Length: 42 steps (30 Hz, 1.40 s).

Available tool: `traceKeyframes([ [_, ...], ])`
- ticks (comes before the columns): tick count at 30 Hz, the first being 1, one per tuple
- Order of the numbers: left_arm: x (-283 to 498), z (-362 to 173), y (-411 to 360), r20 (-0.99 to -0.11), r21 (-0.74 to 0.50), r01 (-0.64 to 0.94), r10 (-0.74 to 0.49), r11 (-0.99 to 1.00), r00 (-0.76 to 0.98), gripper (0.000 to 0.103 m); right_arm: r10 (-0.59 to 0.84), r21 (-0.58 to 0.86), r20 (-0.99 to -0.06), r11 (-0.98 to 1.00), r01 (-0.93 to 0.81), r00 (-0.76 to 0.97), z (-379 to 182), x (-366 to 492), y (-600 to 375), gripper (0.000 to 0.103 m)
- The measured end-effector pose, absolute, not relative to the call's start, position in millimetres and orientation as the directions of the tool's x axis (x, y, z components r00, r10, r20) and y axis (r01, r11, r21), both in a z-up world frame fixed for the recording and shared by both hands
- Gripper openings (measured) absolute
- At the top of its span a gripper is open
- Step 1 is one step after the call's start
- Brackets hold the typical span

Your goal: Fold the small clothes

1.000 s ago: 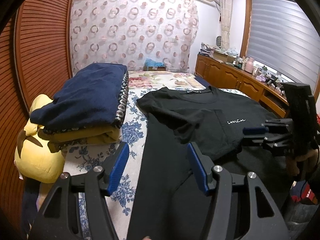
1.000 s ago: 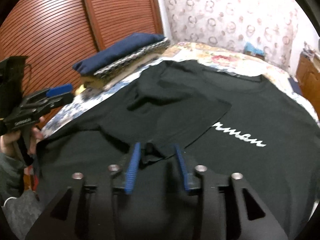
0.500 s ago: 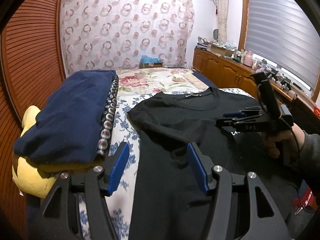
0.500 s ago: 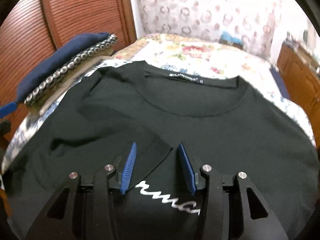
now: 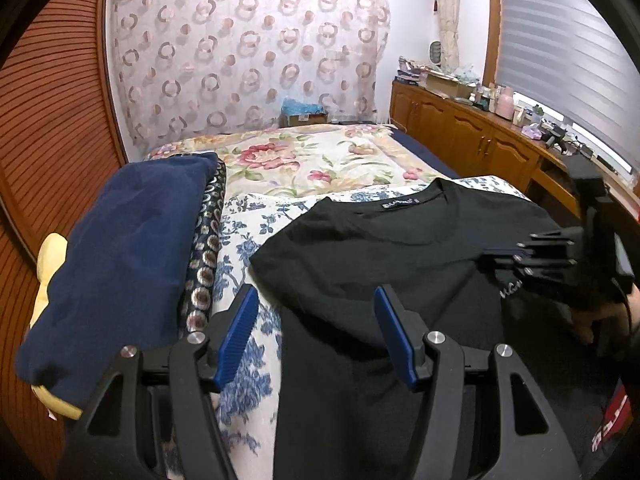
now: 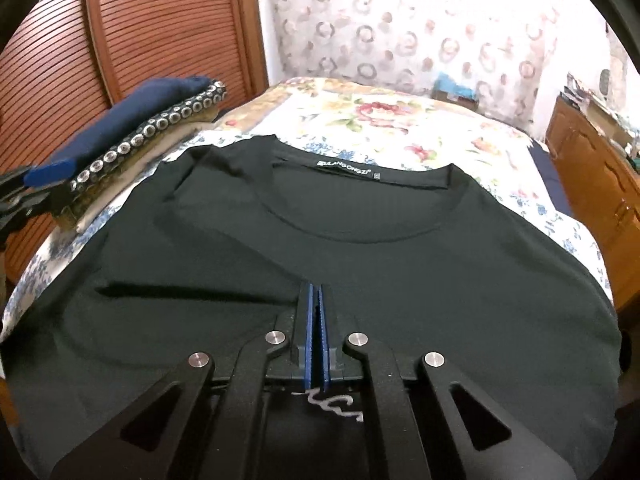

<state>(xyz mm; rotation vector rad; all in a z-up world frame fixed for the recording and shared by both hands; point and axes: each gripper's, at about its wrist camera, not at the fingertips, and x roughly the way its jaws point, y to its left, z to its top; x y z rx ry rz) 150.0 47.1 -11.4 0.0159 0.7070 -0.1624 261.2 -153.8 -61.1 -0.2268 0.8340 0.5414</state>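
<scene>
A black T-shirt [image 5: 380,264] lies face up on the bed, collar toward the far end, its left sleeve folded inward over the chest. It also fills the right wrist view [image 6: 400,248]. My left gripper [image 5: 316,312] is open and empty, hovering over the shirt's left edge. My right gripper [image 6: 317,300] is shut over the chest; its tips rest at the folded sleeve's edge, and I cannot tell whether fabric is pinched. It also shows at the right of the left wrist view [image 5: 520,246].
A stack of folded clothes, navy on top [image 5: 120,256], lies on the bed's left side over a yellow item [image 5: 52,256]. A floral bedspread [image 5: 320,164] covers the far bed. Wooden cabinets [image 5: 472,140] line the right wall. Slatted wooden doors [image 6: 140,24] stand at left.
My right gripper has closed its jaws and moved down onto the shirt's chest. My left gripper has lifted slightly and stayed open.
</scene>
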Motion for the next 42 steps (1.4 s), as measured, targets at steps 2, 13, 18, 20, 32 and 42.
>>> traceKeyframes([
  [2,158,-12,46,-0.656,-0.035,0.157,-0.141,0.987,0.742,0.059,0.365,0.003,-0.749,0.837,-0.548,0.554,-58,257,-153,0.016],
  [13,206,-32,35,-0.753,0.037,0.122,-0.052,0.992,0.656,0.044,0.294,-0.058,-0.785,0.841,-0.538,0.545,-66,243,-204,0.039],
  [18,222,-41,33,-0.795,0.069,0.123,-0.02,0.99,0.606,0.042,0.321,-0.02,-0.783,0.843,-0.538,0.533,-72,241,-224,0.04],
  [20,227,-45,32,-0.806,0.09,0.129,-0.004,0.987,0.592,0.042,0.323,-0.017,-0.783,0.843,-0.537,0.532,-72,241,-224,0.041],
  [32,237,-47,41,-0.822,0.088,0.137,-0.006,0.987,0.569,0.004,0.322,-0.02,-0.782,0.843,-0.537,0.534,-72,239,-225,0.041],
  [42,257,2,71,-0.736,0.125,0.051,0.058,0.991,0.674,0.003,0.321,-0.021,-0.782,0.843,-0.537,0.534,-73,239,-226,0.041],
])
